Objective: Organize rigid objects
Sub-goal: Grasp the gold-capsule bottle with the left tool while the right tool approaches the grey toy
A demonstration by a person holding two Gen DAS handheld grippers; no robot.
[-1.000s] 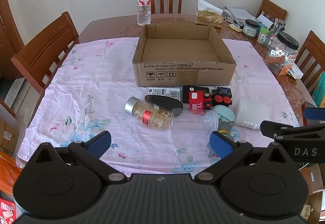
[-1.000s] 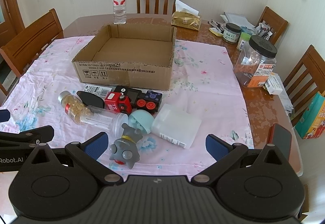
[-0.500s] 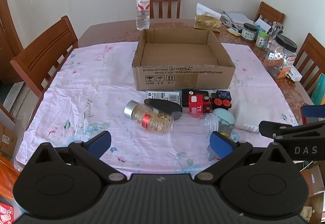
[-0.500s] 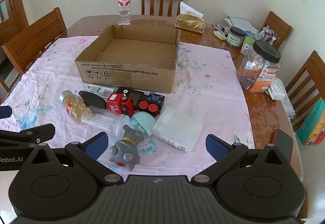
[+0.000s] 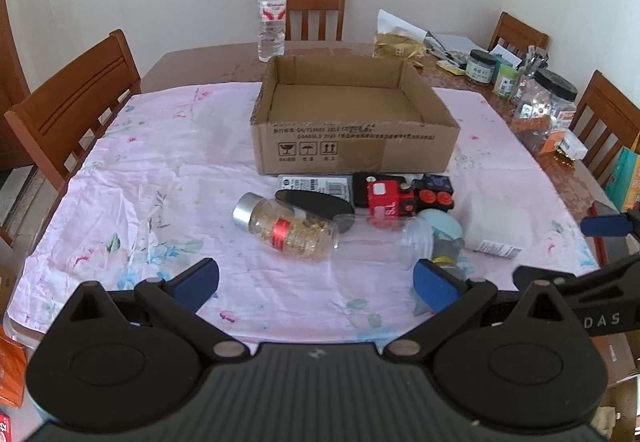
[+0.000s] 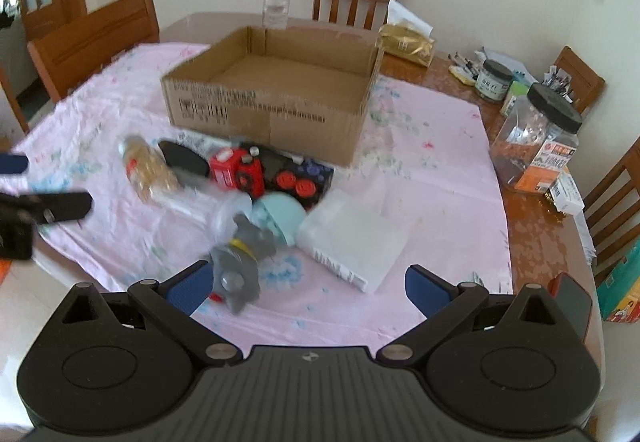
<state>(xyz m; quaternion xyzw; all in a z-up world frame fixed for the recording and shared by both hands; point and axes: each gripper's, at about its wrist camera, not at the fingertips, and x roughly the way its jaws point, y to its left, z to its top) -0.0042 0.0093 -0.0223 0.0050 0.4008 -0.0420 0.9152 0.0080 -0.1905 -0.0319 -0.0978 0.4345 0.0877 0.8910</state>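
- My left gripper (image 5: pixel 316 282) and right gripper (image 6: pixel 306 288): jaws spread wide, holding nothing.
- Right view has swung left since half a second ago; grey figure (image 6: pixel 236 274) now beside its left pad.
- Pill bottle (image 5: pixel 290 228), red train (image 5: pixel 390 197), white container (image 6: pixel 354 238) lie on the table, before the box.
- Cardboard box (image 5: pixel 356 145) beyond: nothing inside.

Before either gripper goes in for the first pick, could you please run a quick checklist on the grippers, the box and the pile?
1. Left gripper open, holding nothing: ok.
2. Right gripper open, holding nothing: ok.
3. Cardboard box upright, open-topped, nothing visible inside: ok.
4. Grey toy figure free to grasp: cannot tell; it lies by the right gripper's left finger, the view is blurred.
5. Pill bottle separate from the clear bottle: not ok, they overlap.
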